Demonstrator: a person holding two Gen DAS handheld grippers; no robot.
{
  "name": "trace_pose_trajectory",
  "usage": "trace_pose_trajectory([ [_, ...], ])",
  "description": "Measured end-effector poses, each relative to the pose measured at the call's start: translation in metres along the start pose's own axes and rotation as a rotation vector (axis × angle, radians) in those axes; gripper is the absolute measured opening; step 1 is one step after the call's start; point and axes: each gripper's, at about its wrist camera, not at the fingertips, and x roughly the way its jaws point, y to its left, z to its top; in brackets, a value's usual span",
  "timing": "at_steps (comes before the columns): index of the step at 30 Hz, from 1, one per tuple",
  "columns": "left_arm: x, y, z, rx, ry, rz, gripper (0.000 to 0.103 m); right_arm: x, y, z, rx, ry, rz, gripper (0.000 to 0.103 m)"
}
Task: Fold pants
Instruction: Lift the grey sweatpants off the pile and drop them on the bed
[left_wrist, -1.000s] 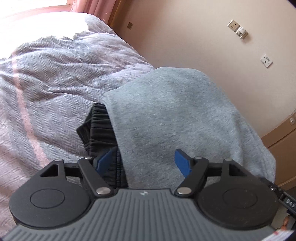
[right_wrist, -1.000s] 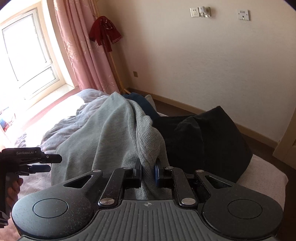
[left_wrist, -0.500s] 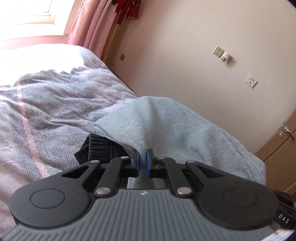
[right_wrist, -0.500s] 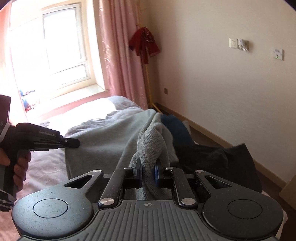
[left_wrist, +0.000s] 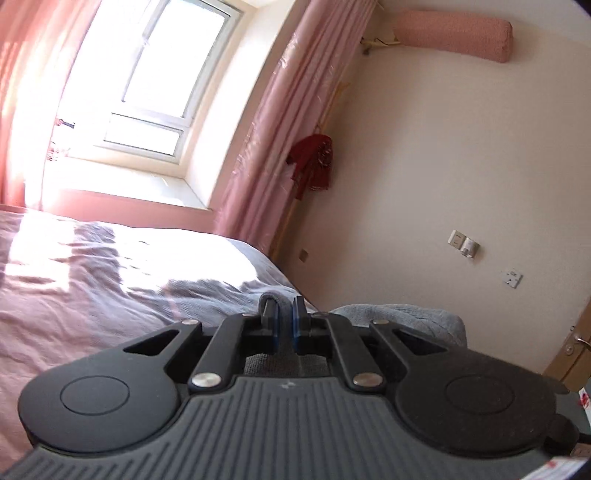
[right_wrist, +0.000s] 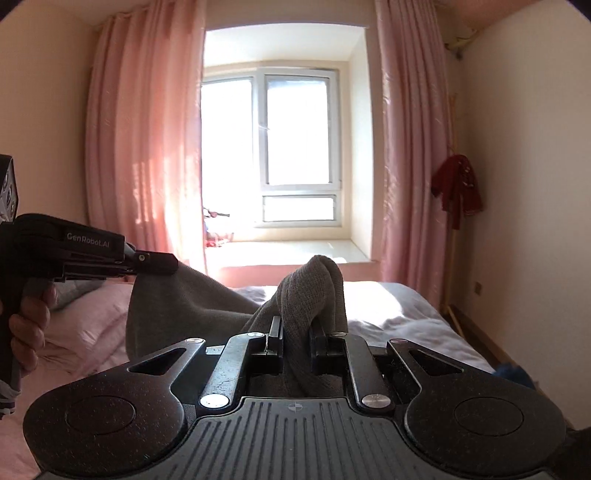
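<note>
Grey knit pants held up over the bed, pinched by both grippers.

The right hand-held gripper (right_wrist: 295, 334) clamps a bunched, ribbed fold of the soft grey pants (right_wrist: 207, 306), and the left hand-held gripper (right_wrist: 162, 263) nips another edge, so the cloth sags between them above the bed (right_wrist: 406, 310). Its sheet lies rumpled, mauve and sunlit. Smooth pink curtains (right_wrist: 144, 147) frame the white window (right_wrist: 295, 147).
</note>
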Motion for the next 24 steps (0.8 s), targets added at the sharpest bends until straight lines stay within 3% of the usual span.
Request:
trace_pose_trajectory([
  [2, -0.035, 0.019, 0.002, 0.004, -0.029, 0.057, 0.004, 0.001, 0.029, 0.004, -0.014, 0.002, 0.061, 0.009],
  [4, -0.058, 0.041, -0.003, -0.015, -0.005, 0.161, 0.008, 0.010, 0.065, 0.001, -0.058, 0.057, 0.155, 0.011],
  [6, -0.066, 0.065, -0.016, -0.025, 0.129, 0.297, 0.016, 0.032, 0.099, -0.012, -0.093, 0.201, 0.228, 0.019],
  [8, -0.071, 0.091, -0.040, -0.066, 0.307, 0.413, 0.017, 0.043, 0.122, -0.032, -0.062, 0.310, 0.258, 0.045],
  [10, -0.093, 0.105, -0.066, -0.079, 0.363, 0.463, 0.019, 0.042, 0.133, -0.051, -0.011, 0.376, 0.255, 0.054],
  [13, -0.127, 0.121, -0.098, -0.081, 0.464, 0.502, 0.028, 0.035, 0.134, -0.083, 0.049, 0.493, 0.215, 0.055],
  [17, -0.159, 0.134, -0.134, -0.076, 0.596, 0.502, 0.030, 0.007, 0.142, -0.125, 0.147, 0.647, 0.150, 0.055],
  [24, -0.201, 0.136, -0.163, 0.011, 0.695, 0.441, 0.040, -0.057, 0.174, -0.158, 0.242, 0.786, 0.050, 0.055],
])
